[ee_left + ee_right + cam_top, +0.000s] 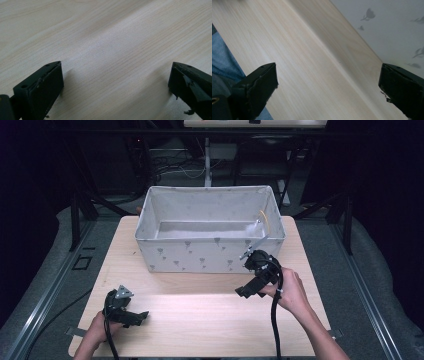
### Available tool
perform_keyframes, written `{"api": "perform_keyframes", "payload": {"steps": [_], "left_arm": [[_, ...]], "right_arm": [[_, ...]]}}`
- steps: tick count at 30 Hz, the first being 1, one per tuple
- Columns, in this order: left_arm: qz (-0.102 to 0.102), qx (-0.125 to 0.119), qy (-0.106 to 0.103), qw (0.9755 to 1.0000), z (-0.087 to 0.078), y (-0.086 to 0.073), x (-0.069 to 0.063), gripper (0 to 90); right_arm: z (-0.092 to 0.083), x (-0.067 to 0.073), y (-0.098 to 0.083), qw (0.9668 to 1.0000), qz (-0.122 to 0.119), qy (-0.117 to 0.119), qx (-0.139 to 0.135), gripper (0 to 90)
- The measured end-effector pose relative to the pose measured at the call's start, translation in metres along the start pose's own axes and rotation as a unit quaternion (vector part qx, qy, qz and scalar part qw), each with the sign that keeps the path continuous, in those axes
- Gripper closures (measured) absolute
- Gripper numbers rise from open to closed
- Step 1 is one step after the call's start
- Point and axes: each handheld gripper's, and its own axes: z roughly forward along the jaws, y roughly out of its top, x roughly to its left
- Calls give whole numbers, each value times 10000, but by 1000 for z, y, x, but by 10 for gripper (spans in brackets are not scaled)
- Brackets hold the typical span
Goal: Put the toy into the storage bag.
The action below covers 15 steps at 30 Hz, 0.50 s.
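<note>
The fabric bin (210,232) stands at the far middle of the table (200,315), long axis running left to right, with a yellow-tipped stick (263,220) leaning inside its right end. The right gripper (247,290) hovers just near of the bin's right front corner, jaws wide apart and empty, so it is the closer one. The left gripper (137,317), also agape and empty, rests well apart at the near left
</note>
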Motion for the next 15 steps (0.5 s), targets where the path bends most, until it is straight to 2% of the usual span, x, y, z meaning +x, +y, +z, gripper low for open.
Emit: {"api": "perform_keyframes", "payload": {"steps": [5, 15], "left_arm": [[-1, 0, 1, 10000, 0, 0, 0, 0], [4, 3, -5, 10000, 0, 0, 0, 0]], "right_arm": [[15, 2, -14, 9999, 69, 73, 42, 17], [42, 2, -34, 9993, 104, 128, 324, 29]]}}
